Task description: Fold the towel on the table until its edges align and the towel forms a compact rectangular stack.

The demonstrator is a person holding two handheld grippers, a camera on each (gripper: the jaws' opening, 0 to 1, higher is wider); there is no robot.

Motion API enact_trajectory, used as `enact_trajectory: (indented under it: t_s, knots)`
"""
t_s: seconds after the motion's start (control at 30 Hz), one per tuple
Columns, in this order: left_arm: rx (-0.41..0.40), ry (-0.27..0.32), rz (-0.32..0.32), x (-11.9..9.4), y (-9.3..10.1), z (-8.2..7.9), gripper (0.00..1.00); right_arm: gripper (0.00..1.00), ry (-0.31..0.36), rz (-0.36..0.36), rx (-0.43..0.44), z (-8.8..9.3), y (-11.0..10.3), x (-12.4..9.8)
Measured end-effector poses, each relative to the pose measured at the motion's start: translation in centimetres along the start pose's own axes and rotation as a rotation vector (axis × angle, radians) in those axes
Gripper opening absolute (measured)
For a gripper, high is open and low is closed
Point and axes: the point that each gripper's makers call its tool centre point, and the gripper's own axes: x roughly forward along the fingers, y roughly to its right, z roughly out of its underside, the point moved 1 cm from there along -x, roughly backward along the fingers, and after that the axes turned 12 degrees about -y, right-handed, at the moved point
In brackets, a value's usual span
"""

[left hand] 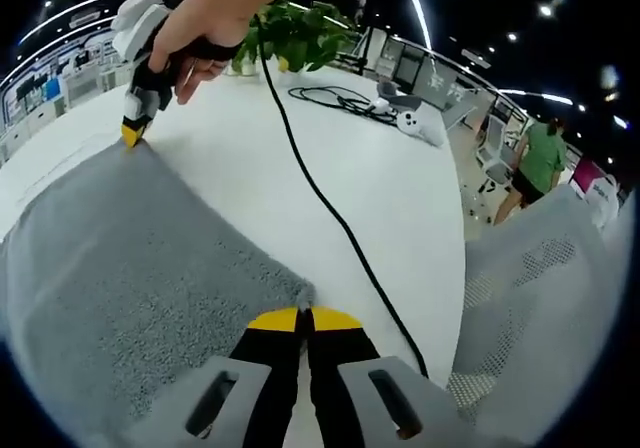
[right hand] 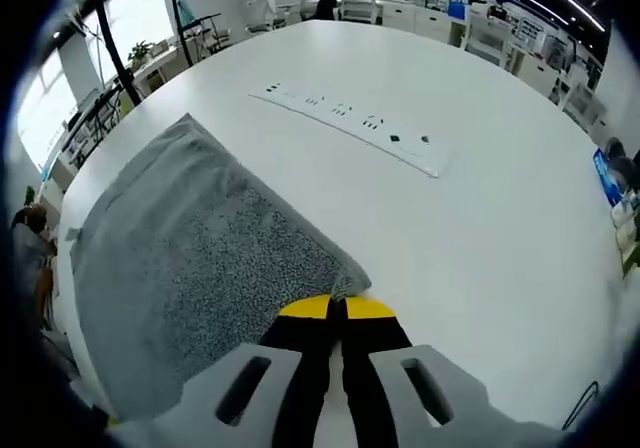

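Observation:
A grey towel (left hand: 130, 278) lies spread on the white table (left hand: 400, 198). In the left gripper view my left gripper (left hand: 303, 316) is shut on the towel's near corner, its yellow tips pressed together over the cloth. At the far corner of the same edge, a hand holds my right gripper (left hand: 132, 133), its tip down on the towel. The right gripper view has my right gripper (right hand: 337, 306) shut on a corner of the towel (right hand: 190, 258), which stretches away to the left toward the table's edge.
A black cable (left hand: 330, 213) runs across the table beside the towel, toward a plant (left hand: 295, 33) and a cable coil (left hand: 340, 98). A mesh chair (left hand: 540, 278) stands at the table's right side. A recessed socket strip (right hand: 350, 123) crosses the table beyond the towel.

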Motion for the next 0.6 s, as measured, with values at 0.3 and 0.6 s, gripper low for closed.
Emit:
enact_trajectory:
  t_s: [0.3, 0.6]
  knots:
    - [-0.042, 0.079, 0.011, -1.7, 0.5, -3.1, 0.01, 0.0, -0.013, 0.015, 0.01, 0.3, 0.4, -3.5]
    - [-0.176, 0.243, -0.019, -6.7, -1.0, -5.2, 0.01, 0.0, -0.01, 0.01, 0.04, -2.1, -0.5, -5.7]
